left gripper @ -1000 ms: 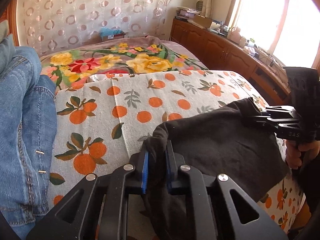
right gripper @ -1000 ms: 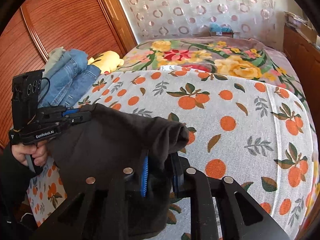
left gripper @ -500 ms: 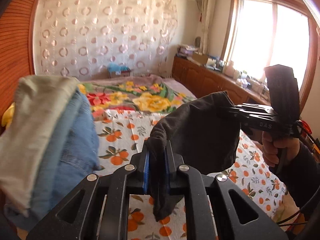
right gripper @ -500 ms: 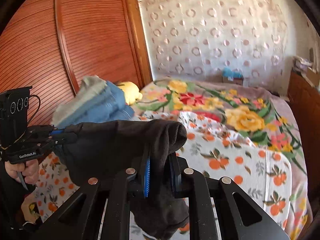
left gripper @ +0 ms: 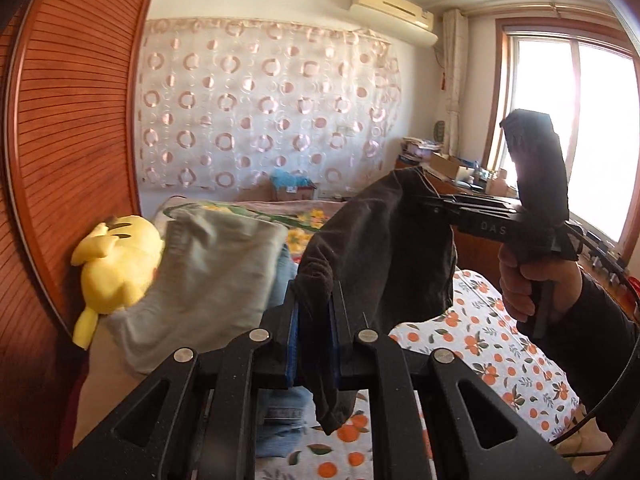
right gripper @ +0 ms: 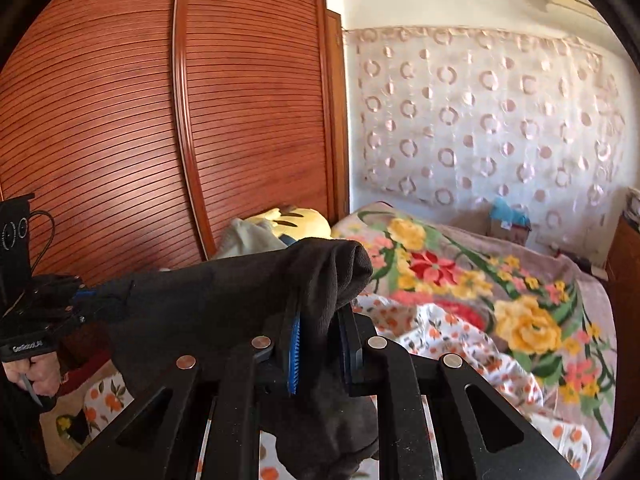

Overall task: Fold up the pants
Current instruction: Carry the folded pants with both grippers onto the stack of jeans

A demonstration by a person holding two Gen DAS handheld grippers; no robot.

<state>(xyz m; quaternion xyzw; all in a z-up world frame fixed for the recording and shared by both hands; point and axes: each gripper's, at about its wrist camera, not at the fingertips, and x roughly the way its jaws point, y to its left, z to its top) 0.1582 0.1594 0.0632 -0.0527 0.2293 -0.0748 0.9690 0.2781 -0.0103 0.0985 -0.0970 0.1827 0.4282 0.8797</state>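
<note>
The folded black pants (left gripper: pixel 380 248) hang in the air between both grippers, well above the orange-print bed sheet (left gripper: pixel 492 352). My left gripper (left gripper: pixel 314 320) is shut on one corner of the pants. My right gripper (right gripper: pixel 318 344) is shut on the other corner of the pants (right gripper: pixel 224 304). The right gripper also shows in the left wrist view (left gripper: pixel 432 204), held by a hand, and the left gripper shows in the right wrist view (right gripper: pixel 86 300). Cloth droops below each pair of jaws.
A pile of folded clothes, grey (left gripper: pixel 208 272) over blue jeans (left gripper: pixel 280 420), lies at the left of the bed beside a yellow plush toy (left gripper: pixel 114 268). A wooden slatted wardrobe (right gripper: pixel 120 140) stands at the left. A floral blanket (right gripper: pixel 460 276) covers the far bed.
Both grippers have lifted the black pants up off the bed and tilted upward, so the views now show the wall and wardrobe. The grip on the pants is unchanged.
</note>
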